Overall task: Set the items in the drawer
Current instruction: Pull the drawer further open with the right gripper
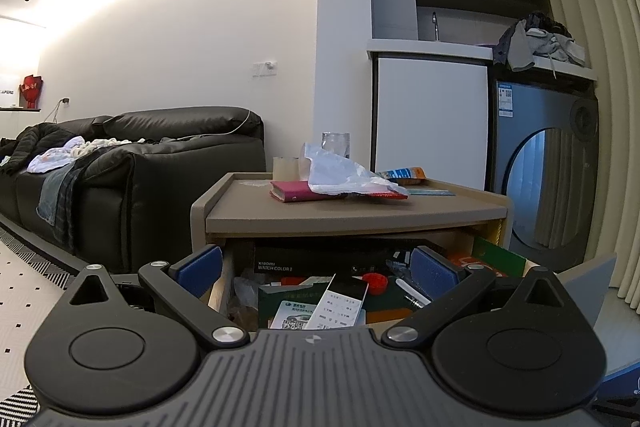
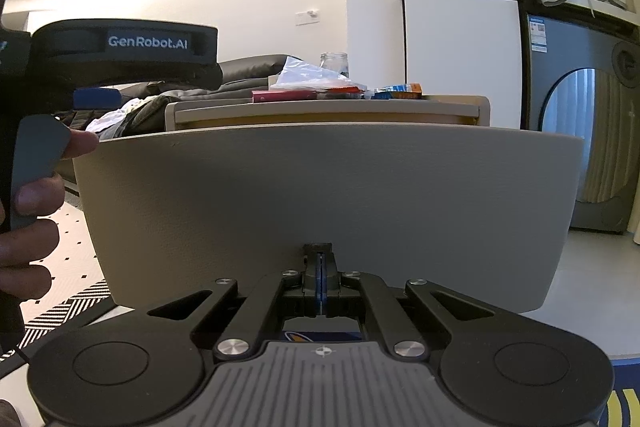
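Drawer of taupe side counter pulled out, already cluttered. Right gripper fingers together, low at grey drawer front, likely handling it. Left gripper fingers apart, empty, over drawer. Maroon booklet, white plastic bag on counter top.

Drawer standing pulled out, beige front panel upright, crammed with boxes and cards; red wallet, possibly a notebook, lying on tabletop above.

Black sofa (white walls)
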{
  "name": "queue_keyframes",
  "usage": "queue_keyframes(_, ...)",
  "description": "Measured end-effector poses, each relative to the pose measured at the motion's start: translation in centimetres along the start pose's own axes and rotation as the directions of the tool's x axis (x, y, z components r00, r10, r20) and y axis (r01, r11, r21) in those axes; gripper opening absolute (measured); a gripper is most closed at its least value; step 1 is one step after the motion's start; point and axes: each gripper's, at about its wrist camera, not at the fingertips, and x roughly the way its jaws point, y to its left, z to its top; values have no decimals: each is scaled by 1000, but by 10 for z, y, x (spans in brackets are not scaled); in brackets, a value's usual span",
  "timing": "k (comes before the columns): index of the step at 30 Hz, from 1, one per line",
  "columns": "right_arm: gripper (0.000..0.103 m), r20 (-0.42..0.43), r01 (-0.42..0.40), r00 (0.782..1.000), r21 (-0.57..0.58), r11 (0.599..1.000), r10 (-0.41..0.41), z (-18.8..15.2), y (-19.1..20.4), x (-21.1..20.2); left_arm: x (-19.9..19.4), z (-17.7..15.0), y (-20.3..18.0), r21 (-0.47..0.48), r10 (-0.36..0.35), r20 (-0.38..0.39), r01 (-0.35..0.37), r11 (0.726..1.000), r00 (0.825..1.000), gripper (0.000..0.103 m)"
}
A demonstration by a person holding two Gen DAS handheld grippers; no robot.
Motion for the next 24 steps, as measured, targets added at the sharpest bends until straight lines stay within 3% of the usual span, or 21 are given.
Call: queue_keyframes(24,2,77,-7,997,41,999,4,11,-30,-11,5,5,-4,6,31,5,-31,999,999,103)
